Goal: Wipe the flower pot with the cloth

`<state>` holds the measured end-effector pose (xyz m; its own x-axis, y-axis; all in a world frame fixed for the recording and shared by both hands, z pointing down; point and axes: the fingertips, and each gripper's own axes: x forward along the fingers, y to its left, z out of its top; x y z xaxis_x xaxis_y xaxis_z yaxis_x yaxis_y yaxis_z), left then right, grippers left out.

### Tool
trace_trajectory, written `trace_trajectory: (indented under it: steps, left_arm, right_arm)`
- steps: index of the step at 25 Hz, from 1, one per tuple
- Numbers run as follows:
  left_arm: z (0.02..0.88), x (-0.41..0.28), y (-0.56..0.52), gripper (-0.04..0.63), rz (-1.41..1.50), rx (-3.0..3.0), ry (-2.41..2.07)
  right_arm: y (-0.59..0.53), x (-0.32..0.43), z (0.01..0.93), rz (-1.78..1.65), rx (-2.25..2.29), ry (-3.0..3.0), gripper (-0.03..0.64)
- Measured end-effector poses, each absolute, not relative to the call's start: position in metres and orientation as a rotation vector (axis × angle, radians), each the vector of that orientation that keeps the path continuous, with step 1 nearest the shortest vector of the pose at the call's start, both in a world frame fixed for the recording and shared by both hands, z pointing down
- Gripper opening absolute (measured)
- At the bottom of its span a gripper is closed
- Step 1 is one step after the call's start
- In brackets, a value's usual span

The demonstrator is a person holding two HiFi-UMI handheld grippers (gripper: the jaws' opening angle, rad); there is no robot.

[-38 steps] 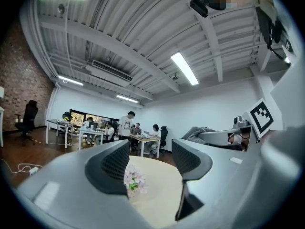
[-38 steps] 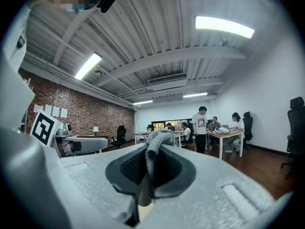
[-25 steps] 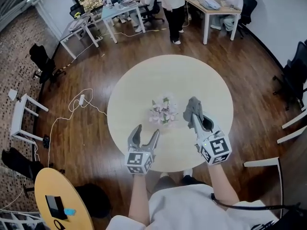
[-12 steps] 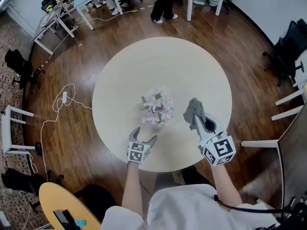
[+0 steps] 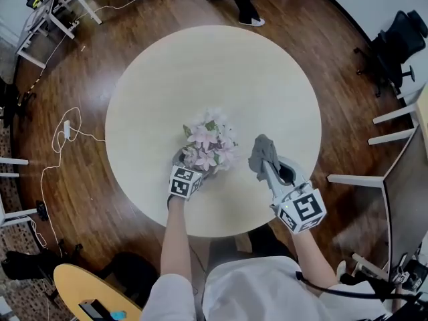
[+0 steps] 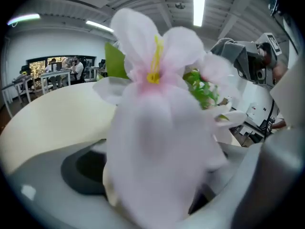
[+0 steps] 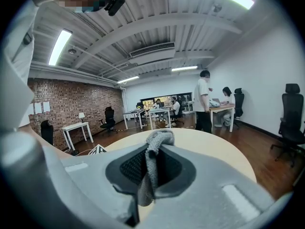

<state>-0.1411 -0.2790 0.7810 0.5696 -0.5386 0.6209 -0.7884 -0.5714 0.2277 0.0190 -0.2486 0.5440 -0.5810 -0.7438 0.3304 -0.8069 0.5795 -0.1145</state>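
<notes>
The person wears a white short-sleeved T-shirt (image 5: 247, 287), its sleeves ending above the elbow. A thin black cable (image 5: 334, 288) curves across the shirt's right side. The left gripper (image 5: 188, 164) and the right gripper (image 5: 267, 168) have light grey moulded plastic bodies, and each carries a white cube printed with black square markers, one (image 5: 185, 182) on the left and a larger-looking one (image 5: 301, 210) on the right. The right gripper view shows smooth grey jaw shells with dark, mesh-textured pads (image 7: 128, 167) set in rounded black recesses
</notes>
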Motion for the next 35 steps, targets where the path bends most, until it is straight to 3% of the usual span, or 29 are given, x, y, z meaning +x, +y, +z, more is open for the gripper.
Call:
trace_trajectory:
  steps: [8,10,17,29,35]
  left_arm:
    - [0.781,-0.126,-0.317,0.570,0.684,2.418,-0.996]
    - [0.784,-0.130,-0.320,0.503,0.700,2.418,-1.026]
    - [0.788,-0.128,-0.321,0.495,0.691,2.353,-1.061]
    - [0.742,-0.129,-0.308,0.482,0.079,2.017,-1.045]
    - [0.674,-0.123,-0.297,0.480,-0.219,1.969,-0.963]
  right_arm:
    - [-0.250,0.025,0.555,0.385,1.320,-2.516,0.008]
    - [-0.248,0.028,0.557,0.387,1.340,-2.503,0.008]
    - [-0.246,0.038,0.559,0.416,1.380,-2.501,0.008]
    - [-0.244,0.039,0.527,0.369,1.393,-2.558,0.008]
    - [-0.245,0.034,0.504,0.340,1.398,-2.600,0.008]
